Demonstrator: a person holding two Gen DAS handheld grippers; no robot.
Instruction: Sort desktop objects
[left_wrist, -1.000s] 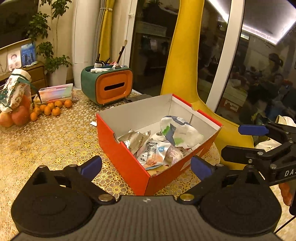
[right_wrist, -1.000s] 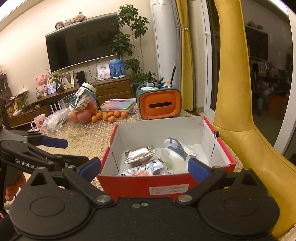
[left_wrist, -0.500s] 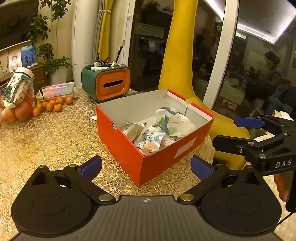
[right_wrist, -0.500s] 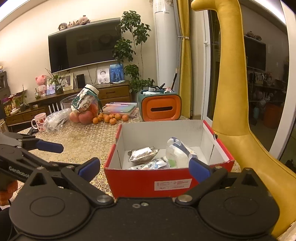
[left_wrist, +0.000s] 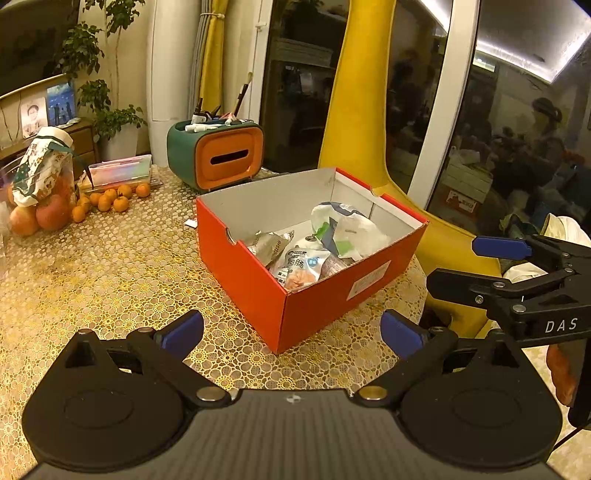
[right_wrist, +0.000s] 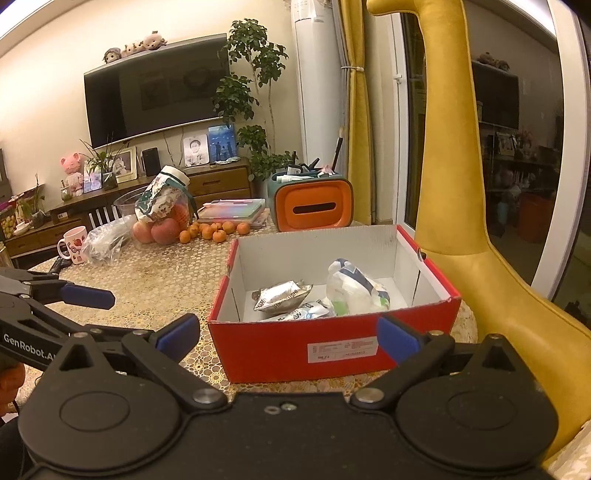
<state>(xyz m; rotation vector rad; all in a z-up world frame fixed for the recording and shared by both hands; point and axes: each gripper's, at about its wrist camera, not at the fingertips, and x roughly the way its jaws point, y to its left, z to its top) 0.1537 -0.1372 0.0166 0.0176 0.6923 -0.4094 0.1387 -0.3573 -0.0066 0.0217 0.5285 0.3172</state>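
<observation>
A red cardboard box (left_wrist: 251, 273) (right_wrist: 277, 343) stands on the gold lace tablecloth. Inside lie a silver snack pouch (left_wrist: 267, 245) (right_wrist: 282, 299), a white and blue bag (left_wrist: 351, 232) (right_wrist: 354, 291) and a blue-print snack packet (left_wrist: 299, 267) (right_wrist: 306, 312). My left gripper (left_wrist: 291, 332) is open and empty, just short of the box's near corner. My right gripper (right_wrist: 288, 332) is open and empty in front of the box's labelled side. Each gripper shows at the edge of the other's view, the right one (left_wrist: 517, 269) and the left one (right_wrist: 55, 299).
A green and orange tissue box with pens (left_wrist: 218, 155) (right_wrist: 312, 203) stands behind the red box. Small oranges (left_wrist: 107, 201) (right_wrist: 214, 232), apples under a bag (left_wrist: 40, 206), a flat plastic case (left_wrist: 120, 171) and a mug (right_wrist: 74, 245) lie to the left. A yellow chair (right_wrist: 461, 184) stands to the right.
Both grippers have drawn back and up from the box, so it sits smaller and farther in both views. Both stay open and empty.
</observation>
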